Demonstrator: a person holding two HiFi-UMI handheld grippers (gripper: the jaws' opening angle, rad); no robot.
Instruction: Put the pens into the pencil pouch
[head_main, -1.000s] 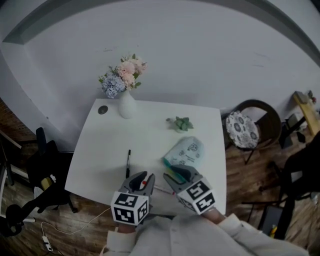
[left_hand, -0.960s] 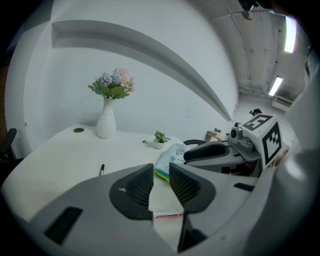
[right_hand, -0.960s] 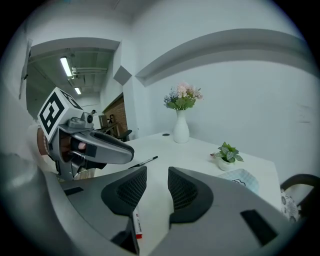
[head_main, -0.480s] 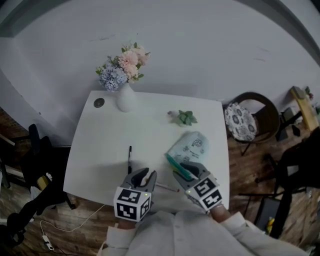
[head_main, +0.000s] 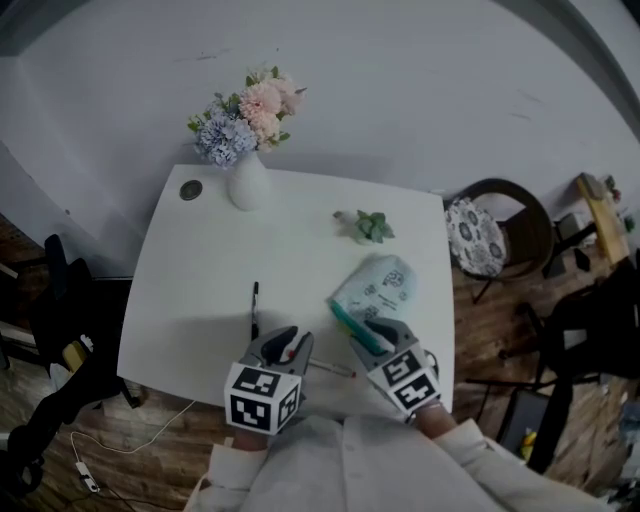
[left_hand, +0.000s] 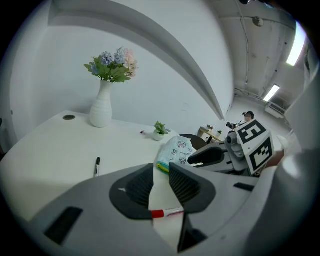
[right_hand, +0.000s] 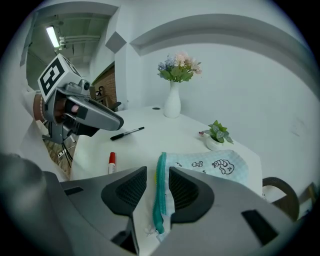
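The R hand-held gripper (right_hand: 156, 172) has been lowered to the pencil pouch (right_hand: 220, 167). Its jaws are apart, with the teal zipper edge (right_hand: 160, 195) between them, unpinched. The L hand-held gripper (left_hand: 161, 167) has barely moved, jaws apart and empty above the red-capped pen (left_hand: 167, 213) on the counter (head_main: 220, 270). Opening the pouch is judged to be the next step, as no pen is stowed yet.

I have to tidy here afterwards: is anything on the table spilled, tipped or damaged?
Nothing stands out. The vase and small plant stand upright, the pouch lies flat, and the black pen and red-capped pen lie loose on the table, simply not yet put away.
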